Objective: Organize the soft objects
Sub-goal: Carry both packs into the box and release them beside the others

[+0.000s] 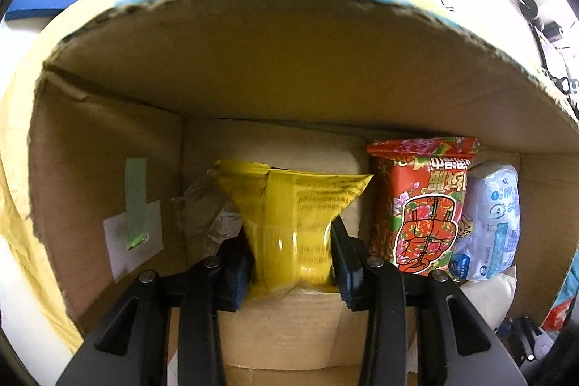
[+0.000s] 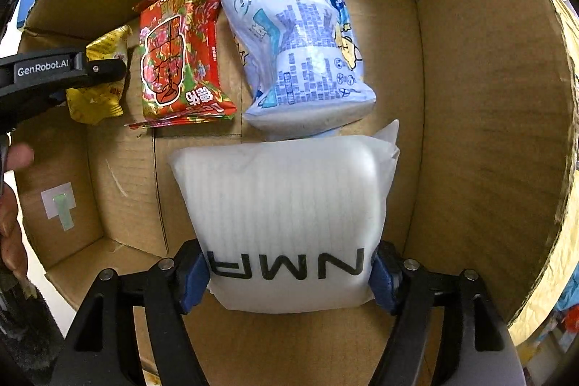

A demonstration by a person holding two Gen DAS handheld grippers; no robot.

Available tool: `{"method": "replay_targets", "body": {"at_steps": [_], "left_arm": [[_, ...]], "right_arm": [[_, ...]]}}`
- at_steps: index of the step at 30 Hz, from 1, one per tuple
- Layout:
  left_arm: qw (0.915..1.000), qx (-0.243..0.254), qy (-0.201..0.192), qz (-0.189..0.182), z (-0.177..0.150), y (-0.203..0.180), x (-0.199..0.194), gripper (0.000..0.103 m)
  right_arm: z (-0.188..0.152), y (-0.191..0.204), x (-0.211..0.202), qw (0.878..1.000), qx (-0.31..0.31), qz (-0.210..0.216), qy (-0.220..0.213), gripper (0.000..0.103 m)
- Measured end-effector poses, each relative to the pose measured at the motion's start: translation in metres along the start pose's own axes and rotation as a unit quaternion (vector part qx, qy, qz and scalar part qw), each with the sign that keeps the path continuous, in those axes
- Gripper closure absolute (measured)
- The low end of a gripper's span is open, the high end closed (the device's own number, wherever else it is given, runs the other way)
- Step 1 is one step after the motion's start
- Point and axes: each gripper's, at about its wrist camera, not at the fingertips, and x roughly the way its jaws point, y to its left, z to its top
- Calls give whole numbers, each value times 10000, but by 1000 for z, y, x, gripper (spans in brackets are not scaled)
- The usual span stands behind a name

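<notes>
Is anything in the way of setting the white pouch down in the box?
Nothing visible blocks it. The right gripper holds the white pouch over bare box floor, just short of the blue pack.
</notes>
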Motion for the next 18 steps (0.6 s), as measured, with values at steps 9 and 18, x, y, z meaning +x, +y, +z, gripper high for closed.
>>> {"method": "replay_targets", "body": {"at_steps": [9,18], "left_arm": [[9999,-79,-124,-26,-7,8,-25,58],[9986,-42,-516,-132,-34,9,-71,47]], "right_arm": [[1,10,-16,9998,90,137,-134,21],[-1,19,-60,9985,11,147,-536,11]]}}
